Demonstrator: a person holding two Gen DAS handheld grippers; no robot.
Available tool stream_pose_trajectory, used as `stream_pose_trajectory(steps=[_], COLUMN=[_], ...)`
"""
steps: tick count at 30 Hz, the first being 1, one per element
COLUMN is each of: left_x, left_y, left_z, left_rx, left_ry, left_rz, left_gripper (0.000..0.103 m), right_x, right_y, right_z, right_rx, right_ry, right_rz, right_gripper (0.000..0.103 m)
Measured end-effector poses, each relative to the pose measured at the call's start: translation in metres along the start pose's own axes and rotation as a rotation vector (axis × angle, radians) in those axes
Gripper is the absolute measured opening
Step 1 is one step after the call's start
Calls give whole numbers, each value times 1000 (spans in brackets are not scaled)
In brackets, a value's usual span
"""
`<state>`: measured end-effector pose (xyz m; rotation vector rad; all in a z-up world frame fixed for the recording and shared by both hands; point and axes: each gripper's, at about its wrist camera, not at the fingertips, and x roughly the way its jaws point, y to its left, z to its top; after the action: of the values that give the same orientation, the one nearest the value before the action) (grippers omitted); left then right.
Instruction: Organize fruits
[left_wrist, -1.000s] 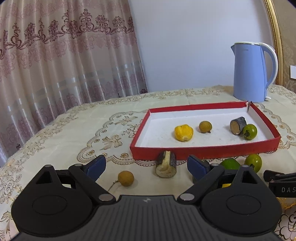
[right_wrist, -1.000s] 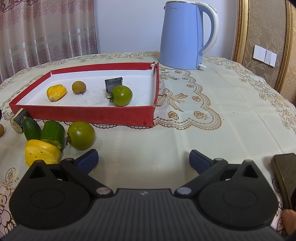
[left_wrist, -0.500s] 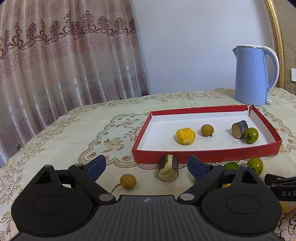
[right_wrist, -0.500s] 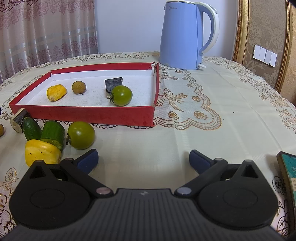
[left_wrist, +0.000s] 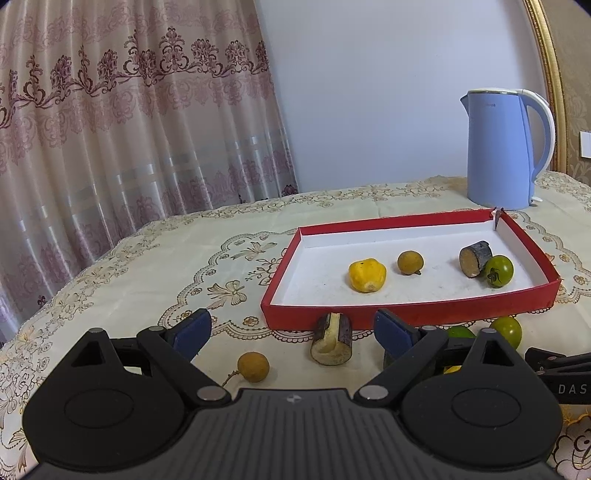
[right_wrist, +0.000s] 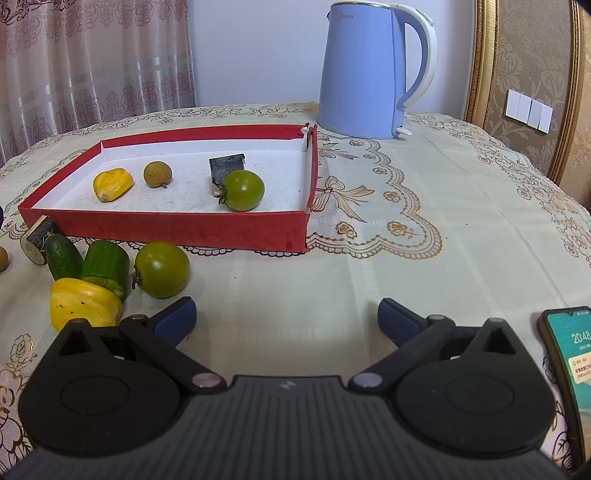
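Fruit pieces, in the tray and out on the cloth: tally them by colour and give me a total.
Yellow: 2, one in the red tray at, one on the cloth.
Green: 4, tomatoes, cucumber pieces.
Brown round: 2.
Dark-skinned cut pieces: 2.
Total: 10.

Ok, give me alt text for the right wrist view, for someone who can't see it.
An open right gripper hovers over a lace tablecloth, empty. Ahead, a red tray holds four fruit pieces, with a green tomato, cucumber pieces and a yellow fruit loose before it. Blue kettle behind.
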<state>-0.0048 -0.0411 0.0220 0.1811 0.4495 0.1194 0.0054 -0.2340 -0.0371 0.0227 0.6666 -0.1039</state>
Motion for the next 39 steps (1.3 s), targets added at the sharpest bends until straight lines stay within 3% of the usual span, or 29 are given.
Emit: stream_pose_trajectory(steps=[39], left_x=[-7], left_y=[8], left_z=[0], left_rx=[-4], left_ry=[-16], left_rz=[19], left_gripper=[95], right_x=[0], right_y=[0], right_z=[0], right_rx=[0], right_ry=[0], right_rz=[0], right_gripper=[103])
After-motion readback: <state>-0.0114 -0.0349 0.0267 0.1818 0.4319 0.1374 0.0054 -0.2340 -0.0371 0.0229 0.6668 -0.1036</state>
